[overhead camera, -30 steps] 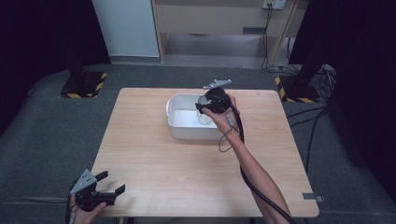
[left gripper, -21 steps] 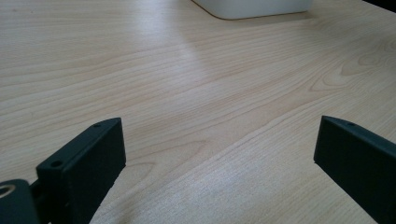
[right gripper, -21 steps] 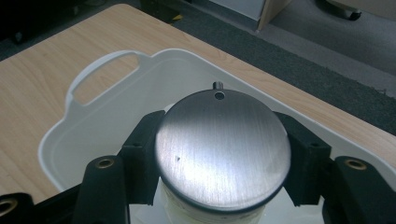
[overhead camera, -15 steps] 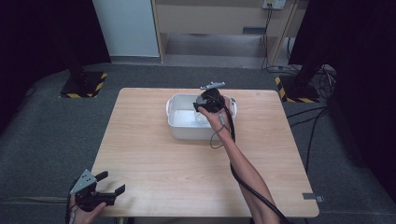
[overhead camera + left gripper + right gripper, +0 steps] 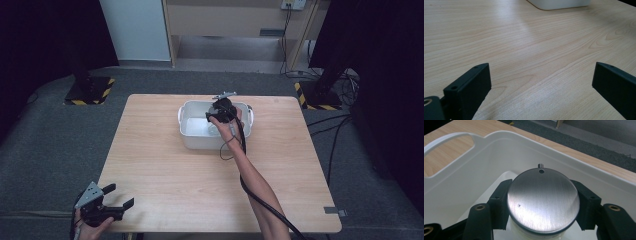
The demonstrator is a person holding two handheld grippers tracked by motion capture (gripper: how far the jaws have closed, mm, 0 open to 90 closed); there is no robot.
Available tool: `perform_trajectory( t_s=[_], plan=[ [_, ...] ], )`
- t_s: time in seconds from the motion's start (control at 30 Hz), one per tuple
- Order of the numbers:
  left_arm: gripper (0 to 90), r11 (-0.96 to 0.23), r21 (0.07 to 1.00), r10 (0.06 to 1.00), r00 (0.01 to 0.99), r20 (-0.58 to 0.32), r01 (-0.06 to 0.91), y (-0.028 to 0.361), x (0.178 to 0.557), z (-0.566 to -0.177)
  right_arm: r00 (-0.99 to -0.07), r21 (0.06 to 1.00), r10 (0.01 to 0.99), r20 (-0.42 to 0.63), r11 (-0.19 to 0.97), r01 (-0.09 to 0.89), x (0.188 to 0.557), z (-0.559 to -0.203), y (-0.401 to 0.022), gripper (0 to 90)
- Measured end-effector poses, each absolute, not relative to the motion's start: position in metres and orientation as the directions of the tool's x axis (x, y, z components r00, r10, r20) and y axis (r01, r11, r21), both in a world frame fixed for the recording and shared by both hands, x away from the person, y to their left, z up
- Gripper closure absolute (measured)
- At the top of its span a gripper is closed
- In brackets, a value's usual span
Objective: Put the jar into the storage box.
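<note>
Right claw point(image 5: 543, 225), clamping a metal-lidded jar point(image 5: 543, 200), is sinking lower into the white tub point(image 5: 192, 137) than a second ago; release seems near. Left claw point(image 5: 541, 87) is idling wide over the table point(image 5: 165, 175).

White tub point(image 5: 192, 140), brushed-silver lid point(image 5: 543, 200), pale woodgrain table point(image 5: 165, 170)

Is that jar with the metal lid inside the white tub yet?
Inside. The jar, clamped in the right hand-held gripper, has the tub's walls around it.
</note>
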State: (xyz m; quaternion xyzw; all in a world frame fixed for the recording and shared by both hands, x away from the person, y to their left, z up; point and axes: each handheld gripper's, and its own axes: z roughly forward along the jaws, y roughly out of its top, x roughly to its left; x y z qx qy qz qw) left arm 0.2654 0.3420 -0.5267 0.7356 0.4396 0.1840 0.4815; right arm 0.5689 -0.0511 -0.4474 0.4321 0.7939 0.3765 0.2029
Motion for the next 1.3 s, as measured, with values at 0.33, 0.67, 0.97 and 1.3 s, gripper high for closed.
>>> perform_trajectory(
  t_s=[0.33,0.67,0.97,1.3],
  plan=[
    [0.7,-0.152,0.870,0.824,0.547,-0.151,0.469,0.342,0.265,-0.527,-0.540,0.738,0.842,0.000,0.365,0.568,0.570,-0.453,-0.048,39.5],
    [0.6,-0.153,0.870,0.823,0.547,-0.150,0.469,0.342,0.265,-0.527,-0.541,0.714,0.841,-0.008,0.384,0.586,0.570,-0.456,-0.047,39.5],
    [0.6,-0.155,0.870,0.823,0.549,-0.149,0.469,0.341,0.265,-0.526,-0.533,0.695,0.846,0.002,0.382,0.609,0.569,-0.456,-0.049,39.2],
    [0.6,-0.154,0.870,0.822,0.549,-0.150,0.468,0.341,0.265,-0.526,-0.523,0.703,0.852,0.021,0.359,0.614,0.568,-0.440,-0.051,18.4]
  ],
)
